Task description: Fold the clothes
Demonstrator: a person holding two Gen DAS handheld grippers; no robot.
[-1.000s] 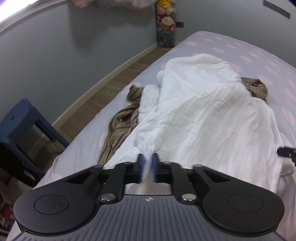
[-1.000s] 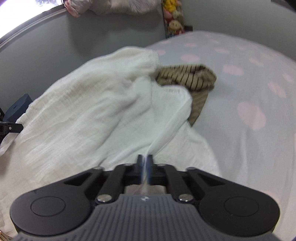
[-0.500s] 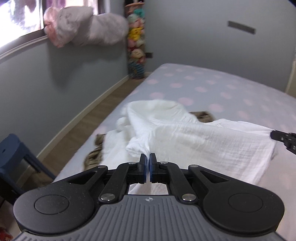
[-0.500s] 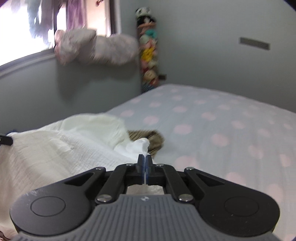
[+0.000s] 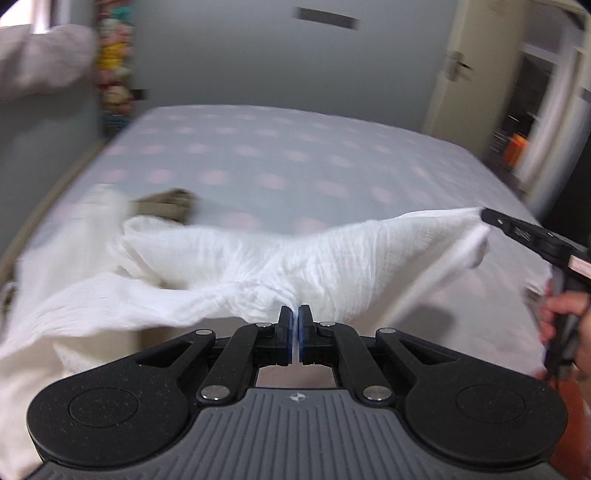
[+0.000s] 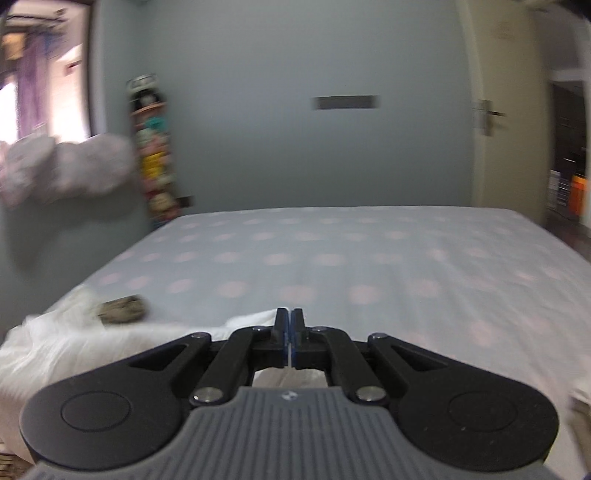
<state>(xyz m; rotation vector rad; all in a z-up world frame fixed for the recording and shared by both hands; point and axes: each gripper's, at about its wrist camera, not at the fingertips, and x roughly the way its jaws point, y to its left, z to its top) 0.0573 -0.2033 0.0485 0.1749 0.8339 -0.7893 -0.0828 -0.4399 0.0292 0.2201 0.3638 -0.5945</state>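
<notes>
left wrist view
- left gripper [image 5: 294, 317]: jaws clenched on a bunched fold of the white garment [image 5: 332, 254], cloth pinched between the blue pads
- white garment: lifted off the bed [image 5: 280, 147], stretched from the left gripper across to the right gripper [image 5: 484, 215]; the rest trails down to the bed's left edge
- right gripper: far right of frame, tip pinching the garment's far corner; a hand [image 5: 569, 317] wraps its handle
- brown striped garment [image 5: 166, 203]: lies on the bed, just behind the white garment's left part, partly covered
- bed: pale sheet with pink dots
- markings: small round emblem on the gripper body, not legible; dark plate on the wall [image 5: 325, 18], no readable text
- image: motion-blurred

right wrist view
- right gripper [image 6: 289, 319]: jaws clamped shut, thin strip of white garment [image 6: 74, 343] caught between the pads
- white garment: hangs left of and below the gripper, over the bed's [image 6: 369, 258] near left corner
- brown striped garment [image 6: 122, 309]: on the bed, touching the white garment's far edge
- door [image 6: 491, 122]: right of the bed, handle visible
- stuffed toys [image 6: 153, 155]: stacked in the corner, left of the bed
- writing: none readable; blurred
</notes>
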